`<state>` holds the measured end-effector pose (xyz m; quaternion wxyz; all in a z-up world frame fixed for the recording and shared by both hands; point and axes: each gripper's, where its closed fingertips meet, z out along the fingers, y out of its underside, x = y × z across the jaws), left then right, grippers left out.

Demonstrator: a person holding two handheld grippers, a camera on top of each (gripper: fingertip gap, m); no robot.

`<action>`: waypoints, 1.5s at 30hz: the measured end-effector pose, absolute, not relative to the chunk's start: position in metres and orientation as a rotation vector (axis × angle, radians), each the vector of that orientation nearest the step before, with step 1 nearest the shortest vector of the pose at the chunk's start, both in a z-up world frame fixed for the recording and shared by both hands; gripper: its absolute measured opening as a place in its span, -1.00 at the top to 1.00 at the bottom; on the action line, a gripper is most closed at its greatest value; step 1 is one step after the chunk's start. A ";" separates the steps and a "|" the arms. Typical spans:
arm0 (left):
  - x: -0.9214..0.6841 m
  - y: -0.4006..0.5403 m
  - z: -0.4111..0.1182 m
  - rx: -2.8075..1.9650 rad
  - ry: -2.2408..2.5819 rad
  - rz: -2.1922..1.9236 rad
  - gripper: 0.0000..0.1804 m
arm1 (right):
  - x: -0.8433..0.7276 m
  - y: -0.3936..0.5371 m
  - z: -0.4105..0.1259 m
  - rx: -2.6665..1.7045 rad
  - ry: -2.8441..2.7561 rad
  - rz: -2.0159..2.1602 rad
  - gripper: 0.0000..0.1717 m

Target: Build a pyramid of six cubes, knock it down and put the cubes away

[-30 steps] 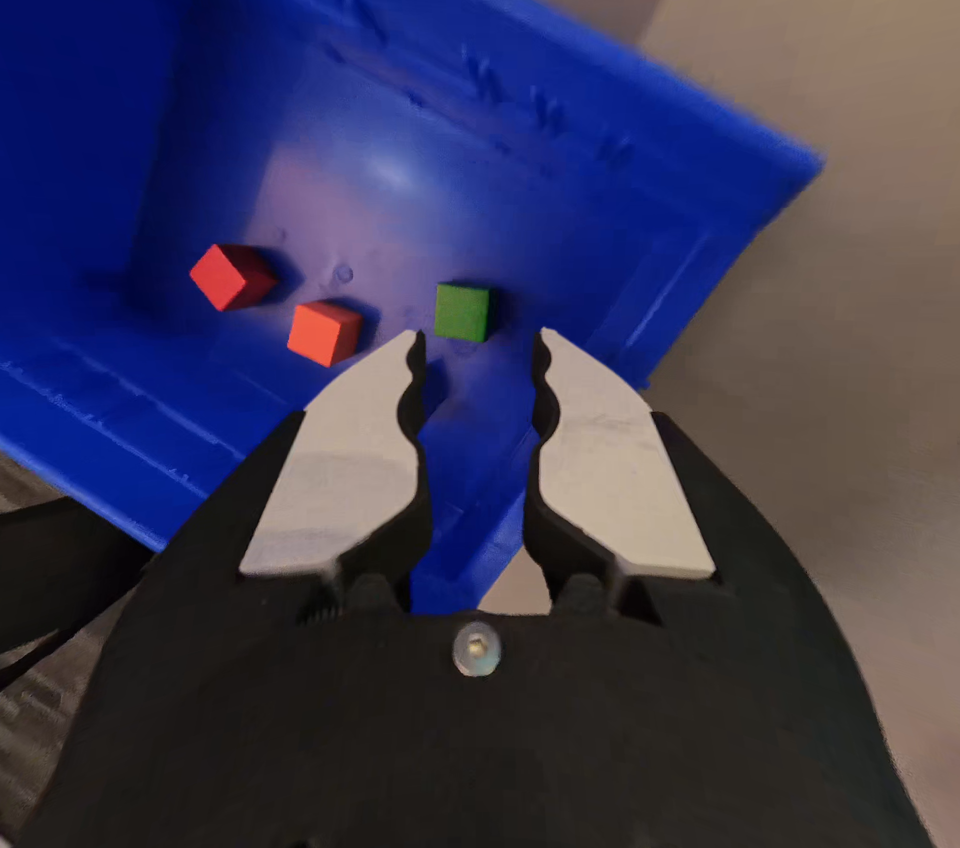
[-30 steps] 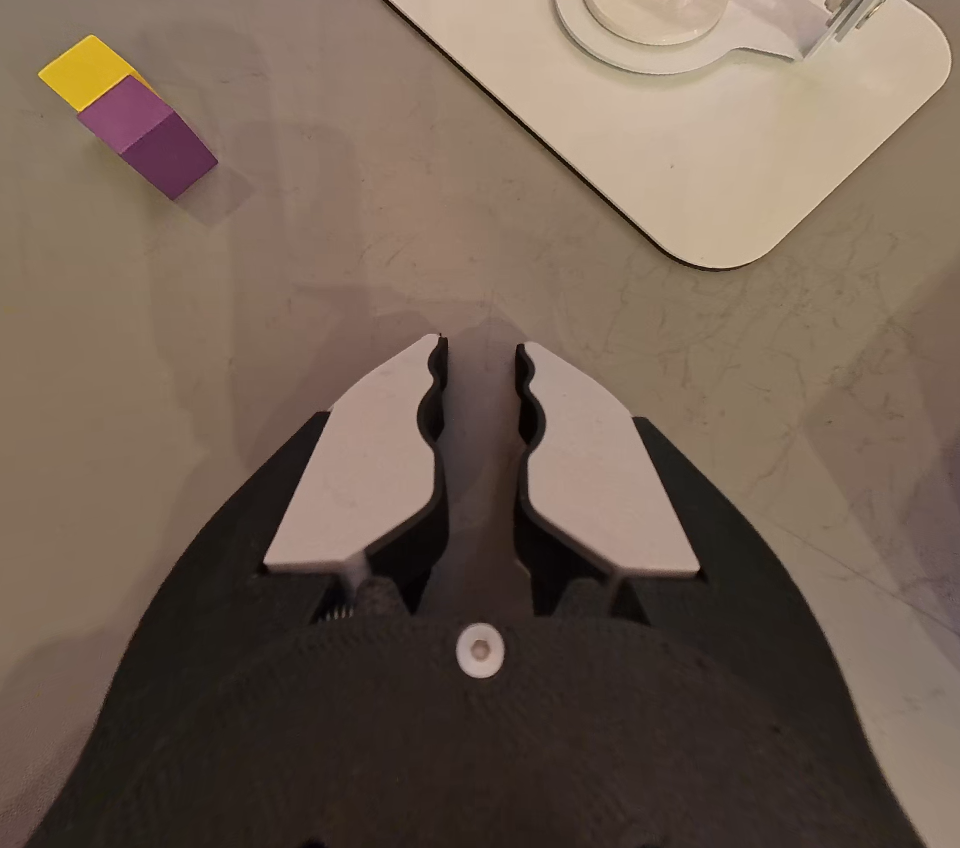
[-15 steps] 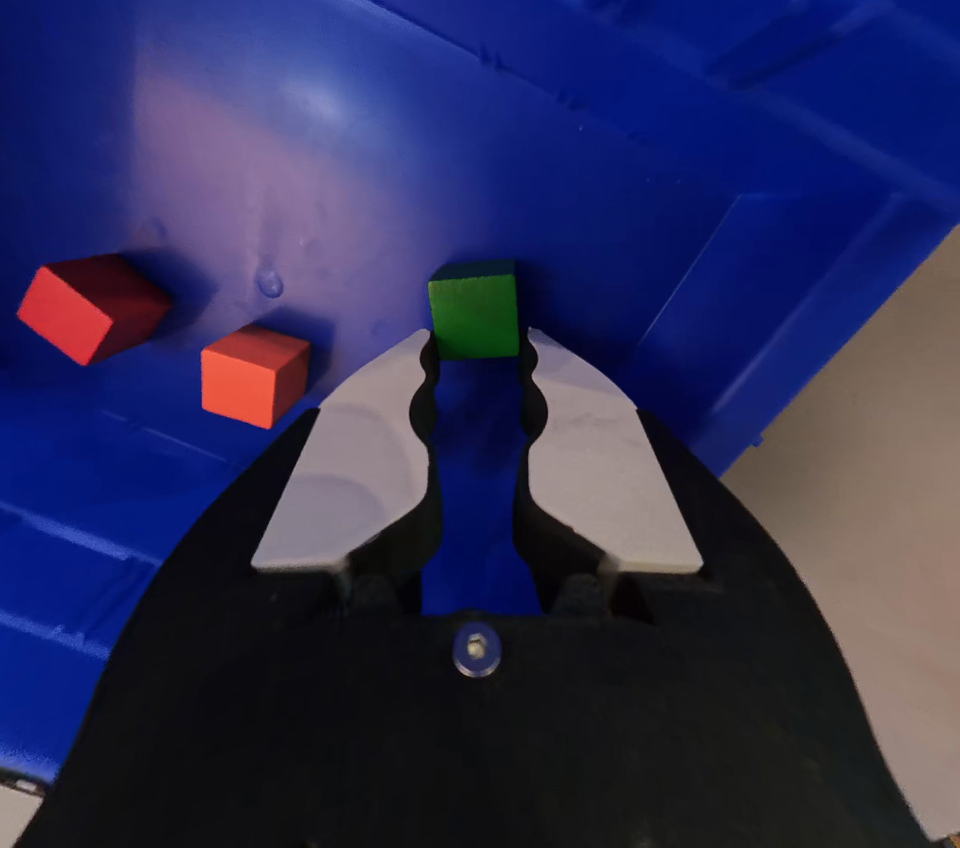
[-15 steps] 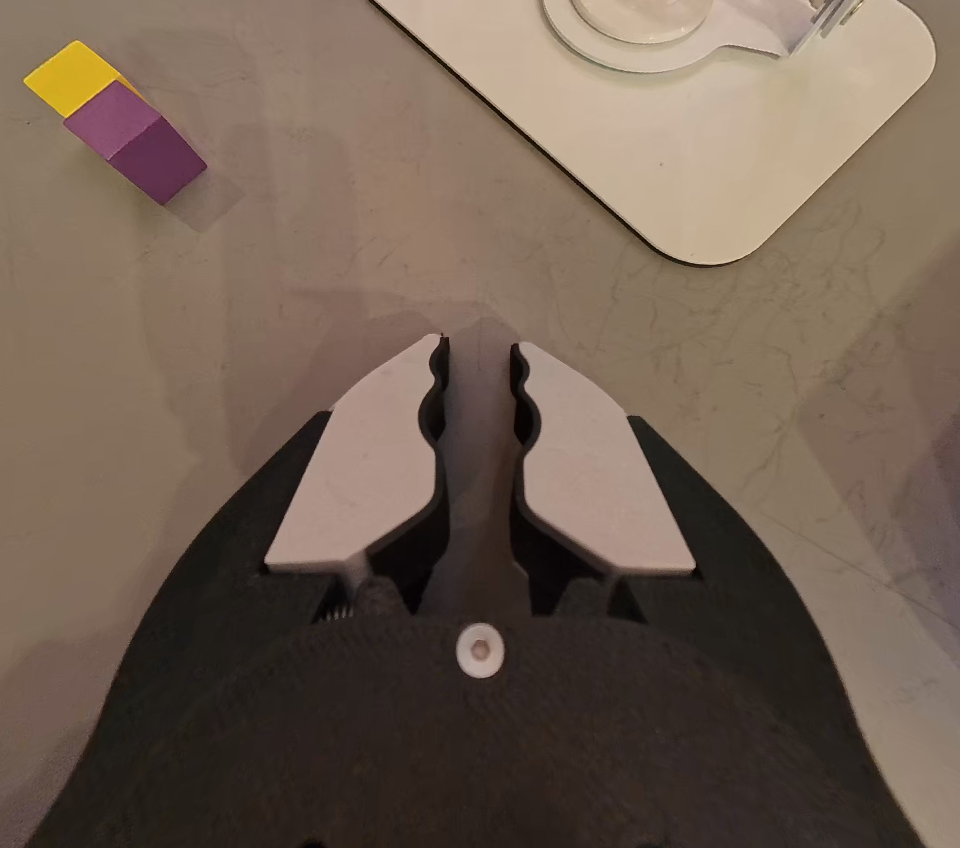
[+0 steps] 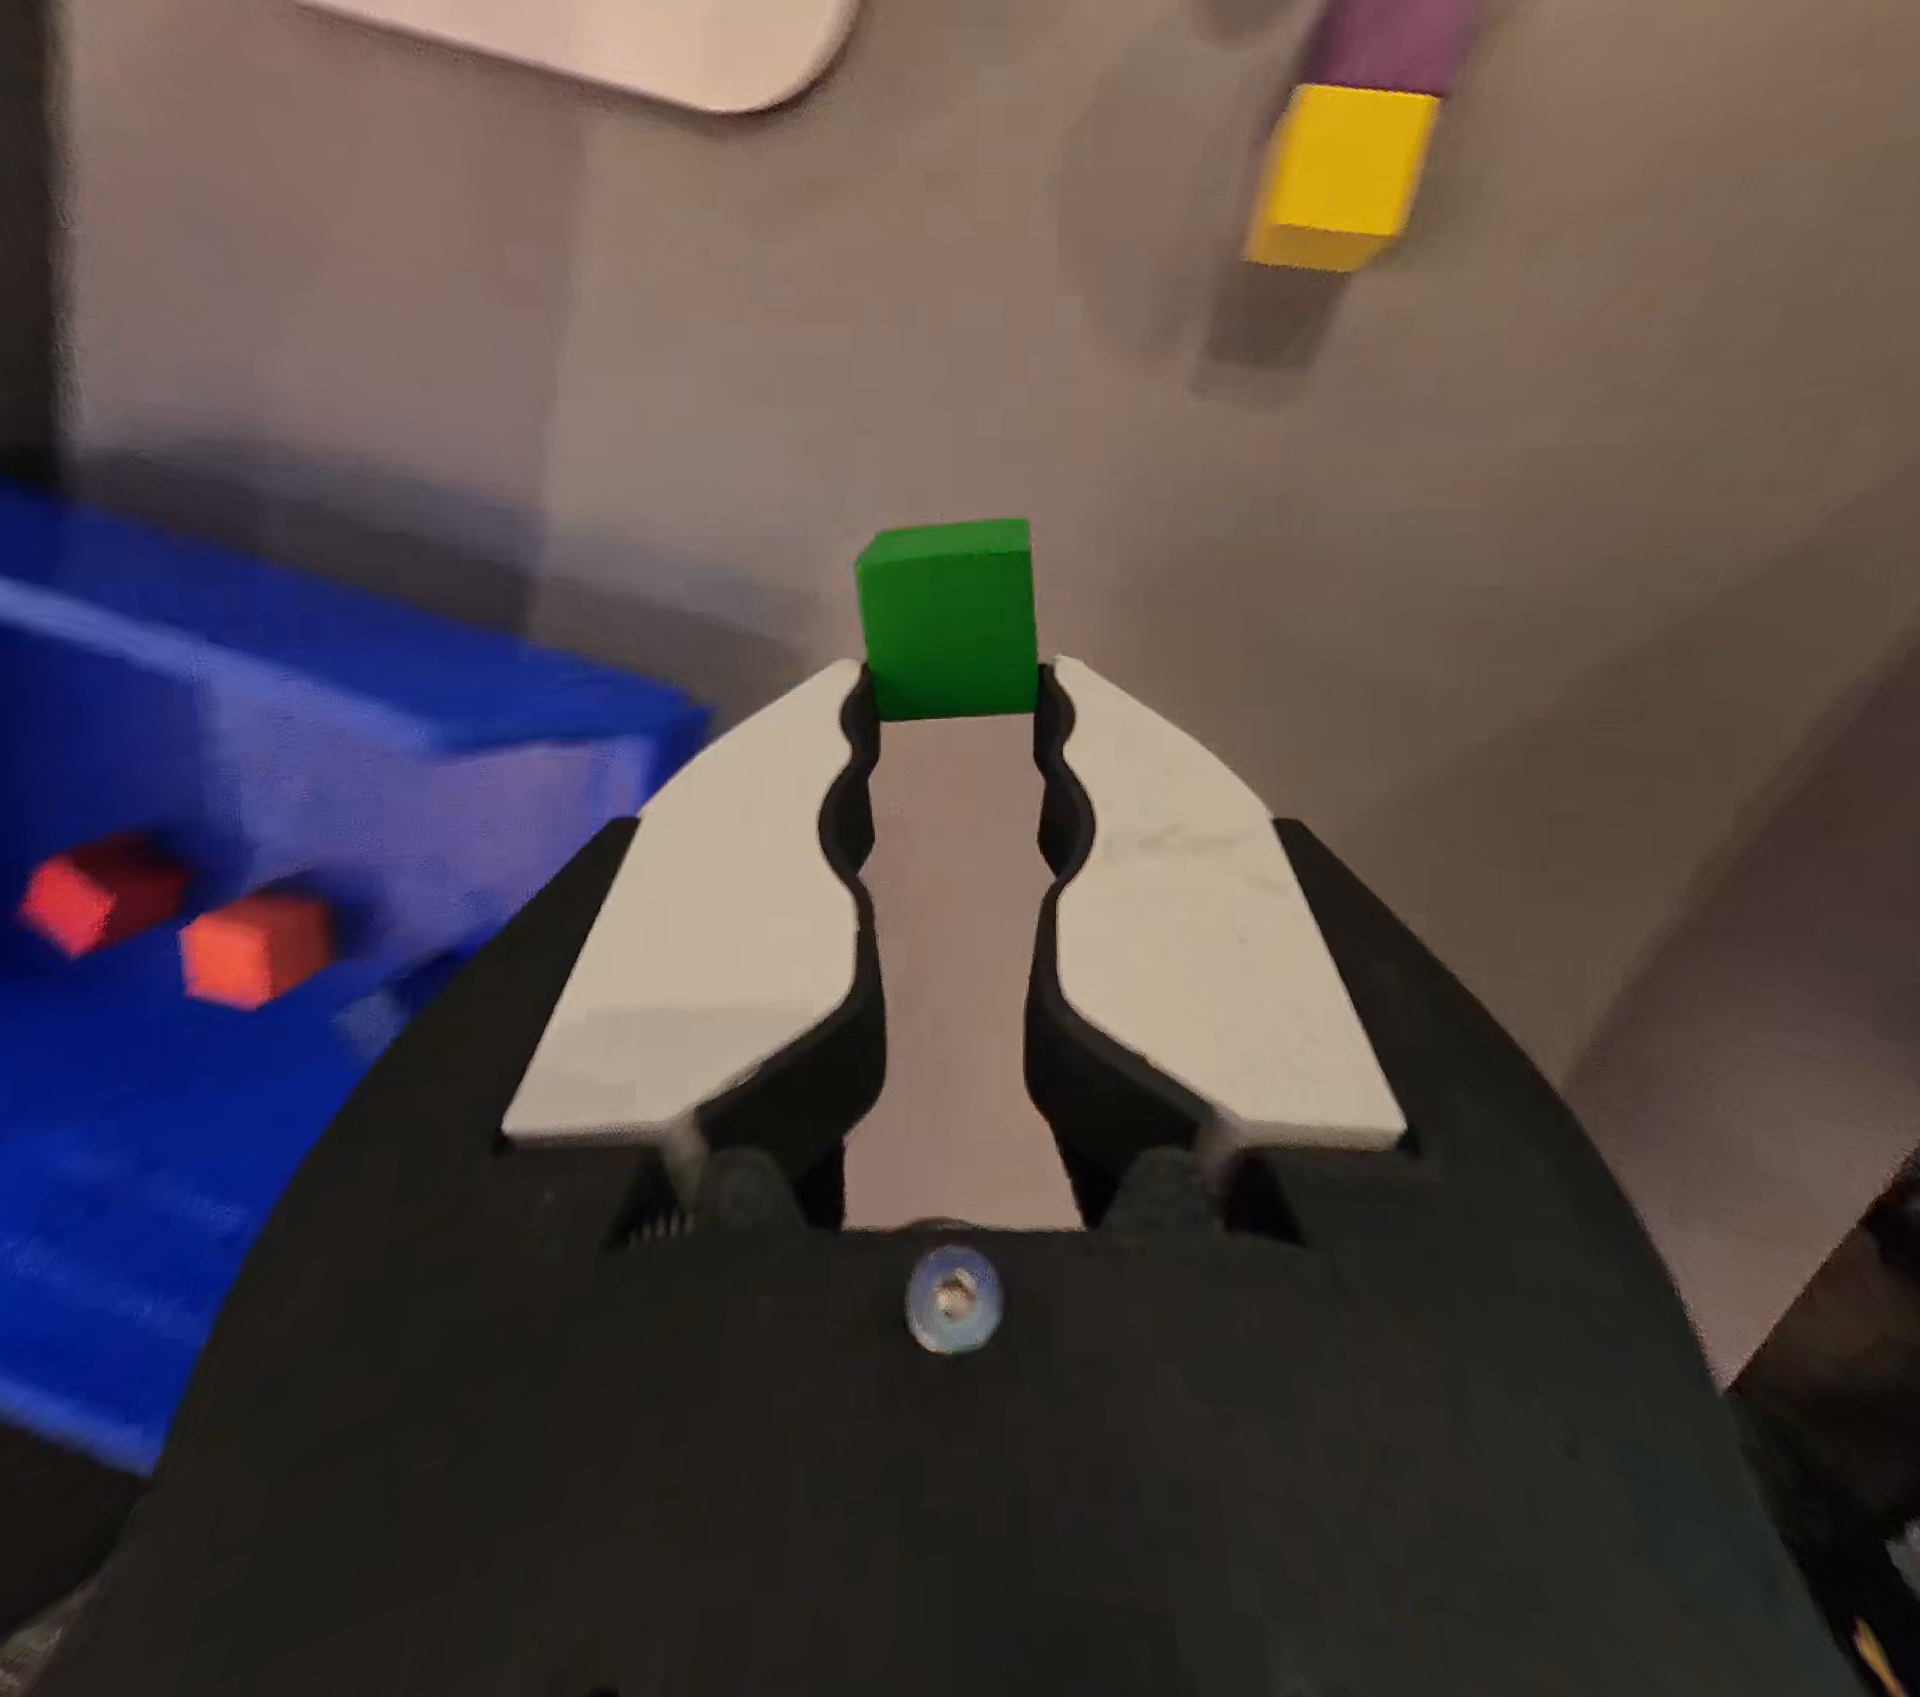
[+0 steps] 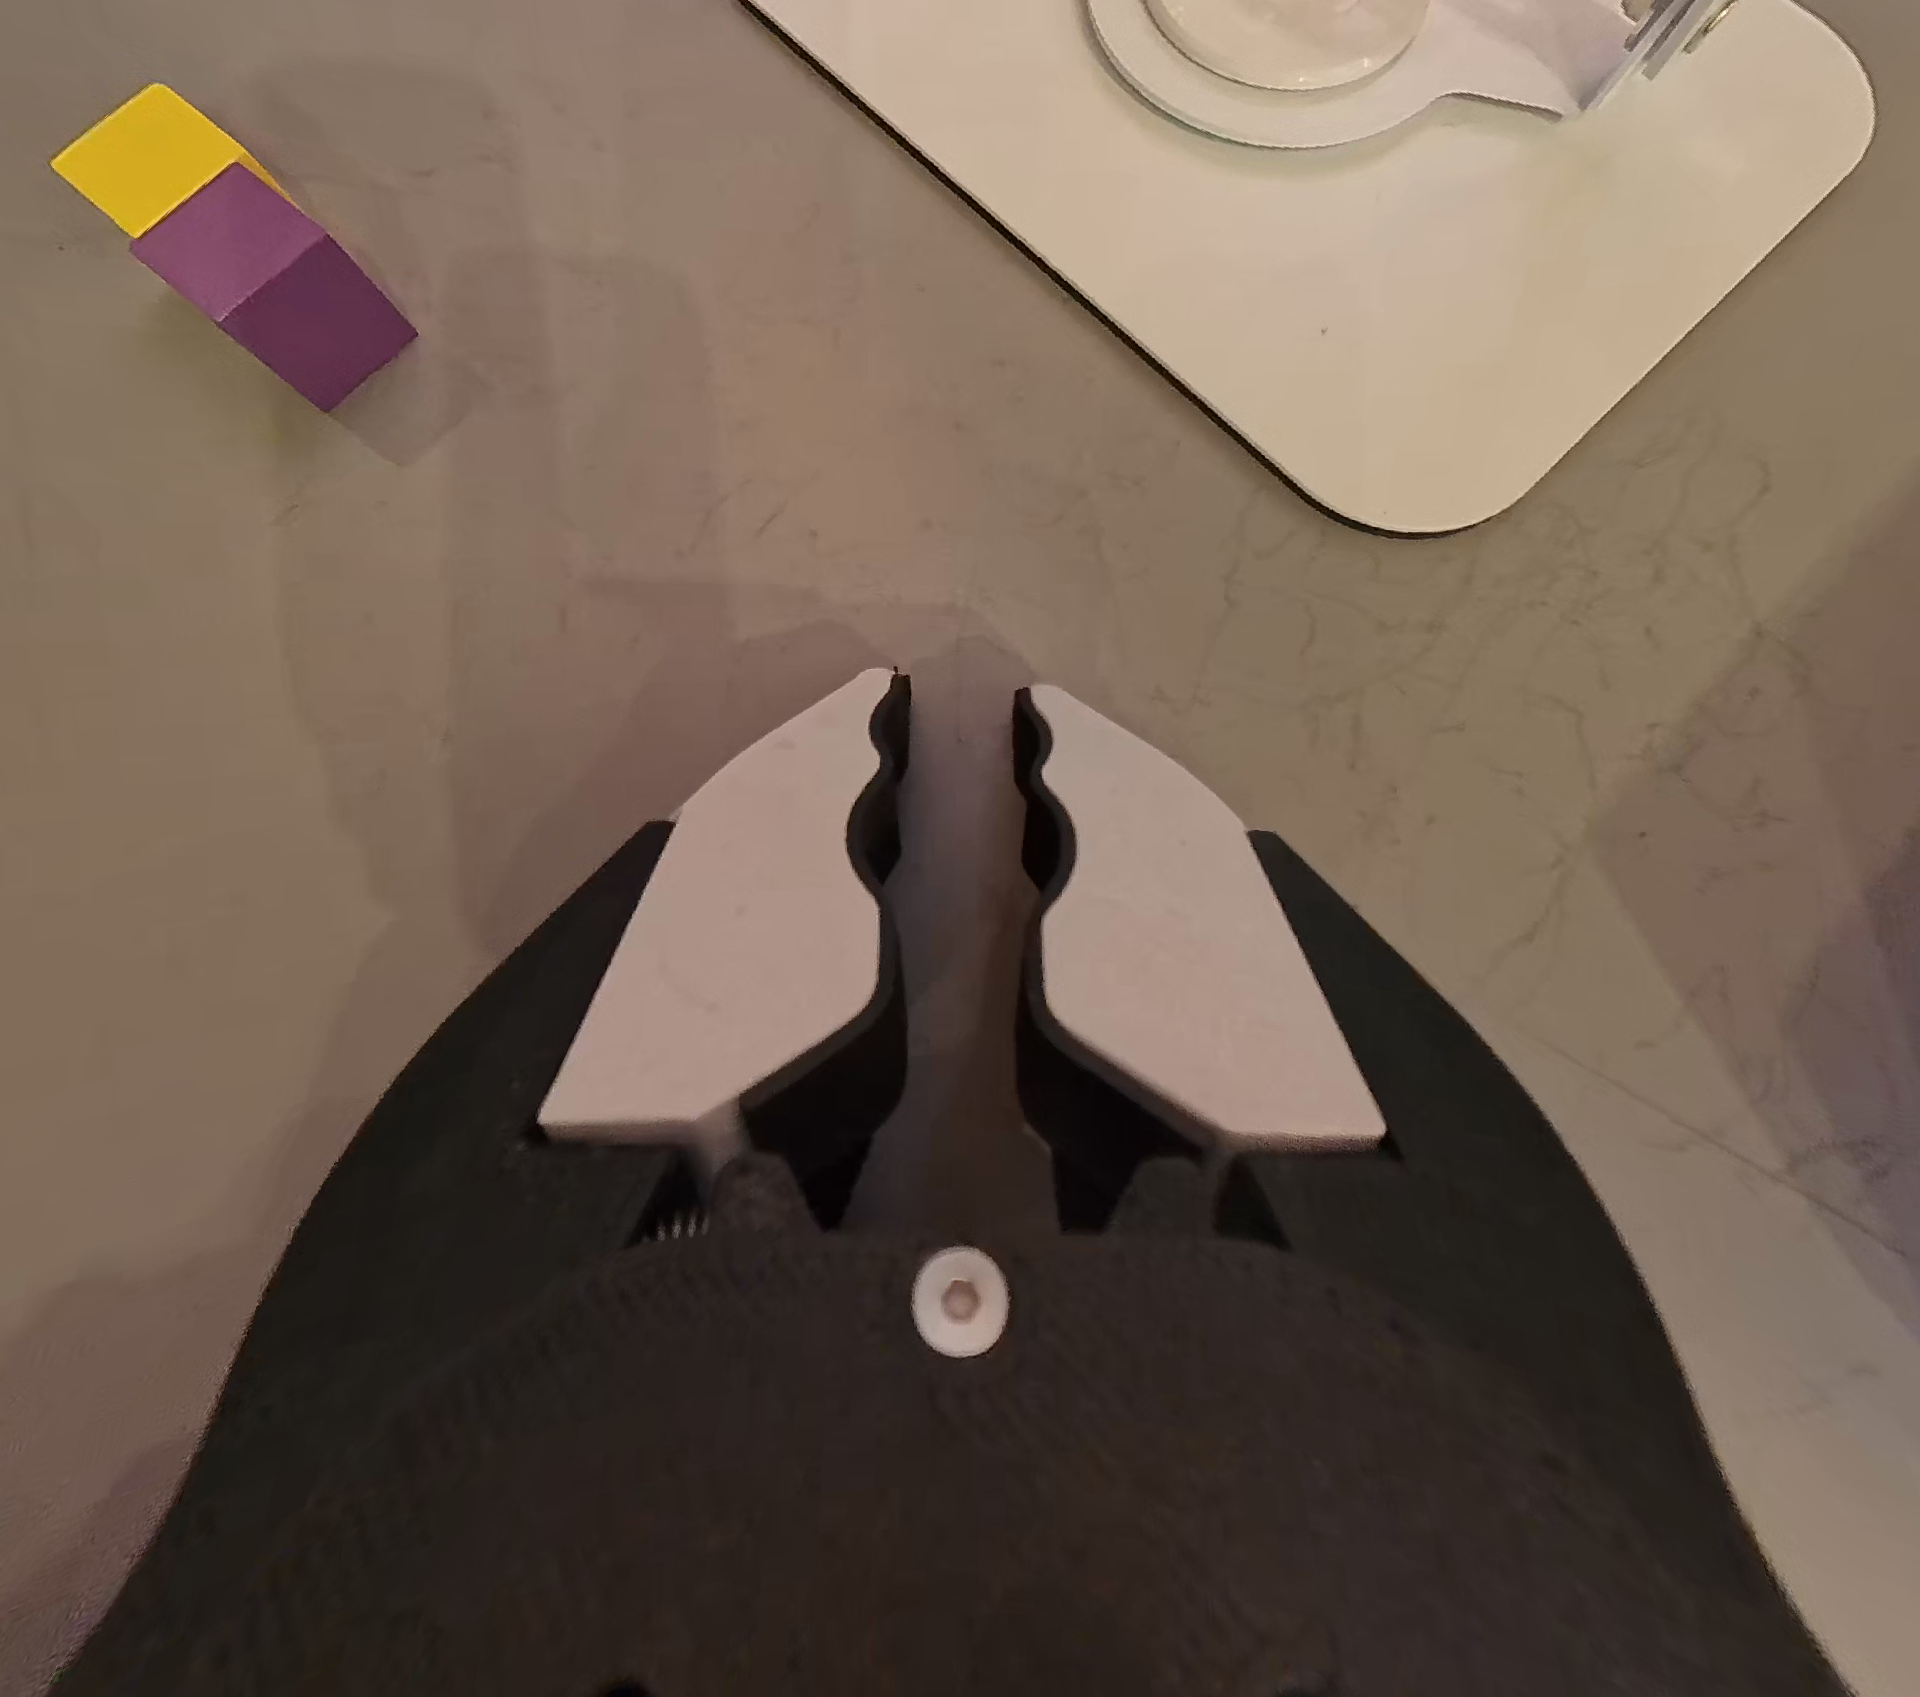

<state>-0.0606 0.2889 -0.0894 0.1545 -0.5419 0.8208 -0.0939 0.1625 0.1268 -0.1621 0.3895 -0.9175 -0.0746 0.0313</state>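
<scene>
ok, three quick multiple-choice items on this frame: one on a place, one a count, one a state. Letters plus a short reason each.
1. Where is the yellow cube?
A. in the blue bin
B. on the table, touching the purple cube
C. on the white plate

2. How many cubes lie in the bin?
A. two
B. four
C. none

3. The left claw is:
A. wide open, bare
B. closed on a green cube
C. closed on a red cube

B: yellow cube meets purple cube on the table.
A: red cube and orange cube in the blue bin.
B: left claw pinches the green cube.
</scene>
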 end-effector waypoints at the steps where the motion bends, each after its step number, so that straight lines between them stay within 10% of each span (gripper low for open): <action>1: -0.059 0.275 -0.103 -1.544 2.393 -0.281 0.69 | 0.162 0.127 -0.162 -2.332 -0.191 0.081 0.78; 22: -0.038 0.207 -0.165 -1.487 2.559 -0.326 0.69 | 0.161 0.127 -0.162 -2.332 -0.199 0.083 0.77; 26: -0.041 0.213 -0.159 -1.553 2.481 -0.362 0.45 | 0.160 0.127 -0.162 -2.330 -0.208 0.079 0.77; 45: -0.040 0.204 -0.166 -1.652 2.378 -0.487 0.86 | 0.158 0.126 -0.161 -2.330 -0.209 0.083 0.77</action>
